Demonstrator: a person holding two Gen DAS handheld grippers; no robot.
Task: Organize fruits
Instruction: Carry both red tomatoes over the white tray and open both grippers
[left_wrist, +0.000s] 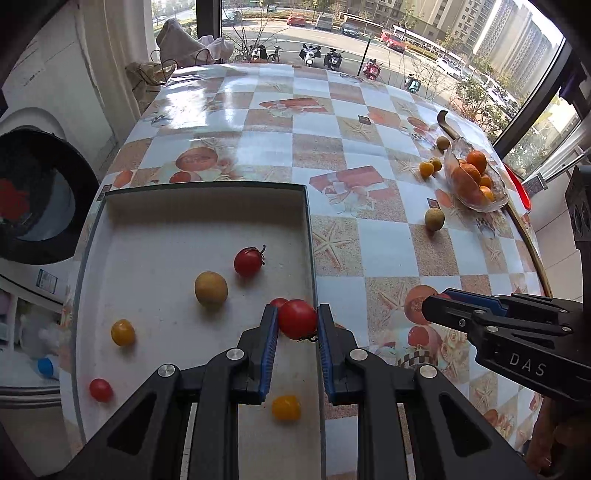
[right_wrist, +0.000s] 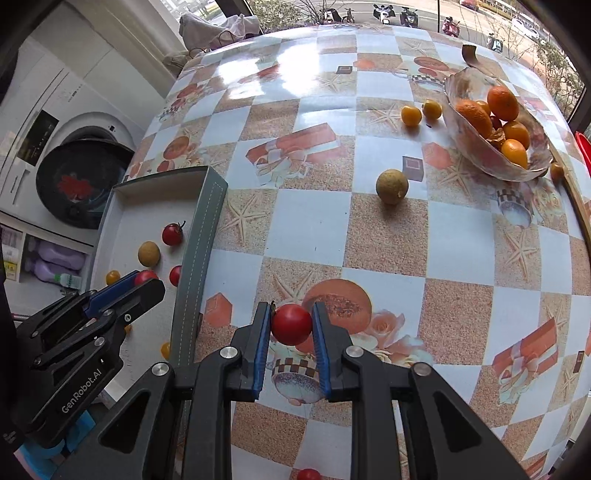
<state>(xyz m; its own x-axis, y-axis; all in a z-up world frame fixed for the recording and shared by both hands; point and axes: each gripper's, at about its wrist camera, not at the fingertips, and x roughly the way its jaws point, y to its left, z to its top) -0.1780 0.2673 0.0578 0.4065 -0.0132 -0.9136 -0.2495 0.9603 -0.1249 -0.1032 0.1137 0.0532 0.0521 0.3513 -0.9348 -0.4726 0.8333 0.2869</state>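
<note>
My left gripper is shut on a red tomato, held over the right edge of a white box lid. In the lid lie another red tomato, a tan round fruit, yellow tomatoes and a small red one. My right gripper is shut on a red tomato above the table, right of the lid. A glass bowl of oranges stands at the far right.
On the checkered tablecloth lie a tan fruit and two small yellow fruits near the bowl. A red tomato lies at the near edge. A washing machine stands left of the table.
</note>
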